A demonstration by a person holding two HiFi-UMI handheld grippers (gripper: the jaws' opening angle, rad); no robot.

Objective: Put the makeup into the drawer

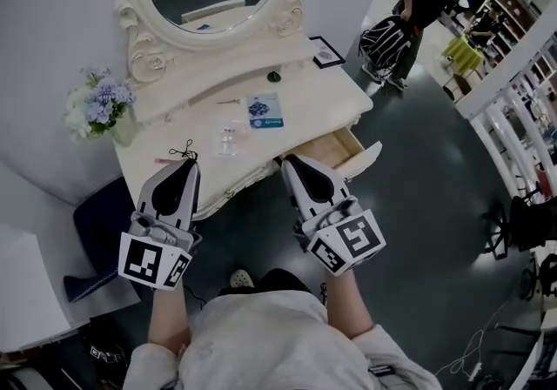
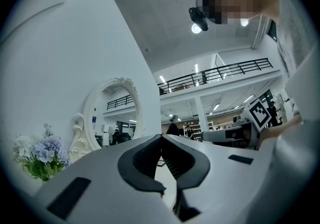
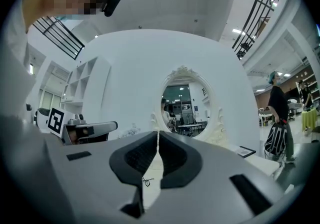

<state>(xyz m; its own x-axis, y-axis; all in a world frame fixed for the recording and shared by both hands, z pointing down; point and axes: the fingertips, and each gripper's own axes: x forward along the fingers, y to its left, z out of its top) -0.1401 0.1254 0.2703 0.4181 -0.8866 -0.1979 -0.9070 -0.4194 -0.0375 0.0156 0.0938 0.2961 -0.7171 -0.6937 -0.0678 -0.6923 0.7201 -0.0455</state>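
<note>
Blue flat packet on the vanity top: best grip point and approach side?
Probably across its narrow width, from above. The packet lies flat on the tabletop with both long edges free, so a level approach has nothing to pinch. Tip the right gripper nose-down and straddle the long edges. It and the left gripper are shut, so open first.

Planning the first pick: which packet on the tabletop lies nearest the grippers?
The clear packet, nearer the front edge of the table; the blue packet lies farther back.
</note>
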